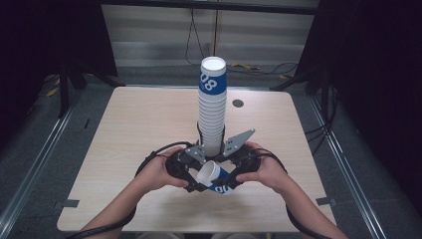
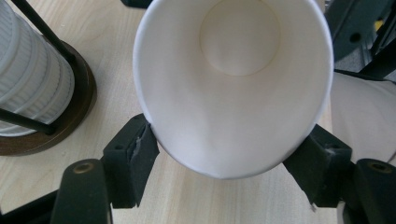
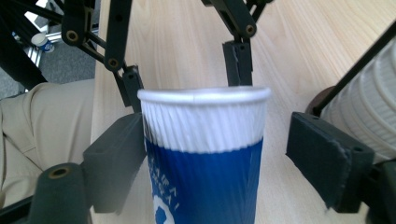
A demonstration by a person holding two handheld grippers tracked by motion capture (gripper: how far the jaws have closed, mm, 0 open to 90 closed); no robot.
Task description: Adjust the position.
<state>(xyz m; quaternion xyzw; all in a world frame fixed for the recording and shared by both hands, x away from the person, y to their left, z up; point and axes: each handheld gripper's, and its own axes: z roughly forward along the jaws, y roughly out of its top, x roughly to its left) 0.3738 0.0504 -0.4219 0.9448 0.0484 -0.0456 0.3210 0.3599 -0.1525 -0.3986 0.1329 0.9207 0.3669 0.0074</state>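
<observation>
The blue-and-white ribbed paper cup [image 1: 213, 177] lies tilted on its side just above the light wooden desk [image 1: 129, 129], at the near edge between the person's two hands, its open mouth turned toward the left. The left tool [image 2: 224, 163] is clenched on the cup's rim, its black pads [image 2: 140, 161] pressing the white rim from both sides so that the mouth is squeezed into an oval. The right tool [image 3: 233, 163] straddles the blue body of the cup; its left pad [image 3: 123, 154] touches the wall while the other stands apart, so it is released. Just beyond the cup rises a tall stack of matching paper cups [image 1: 212, 104], standing upright in a dark round wire holder [image 2: 70, 107].
</observation>
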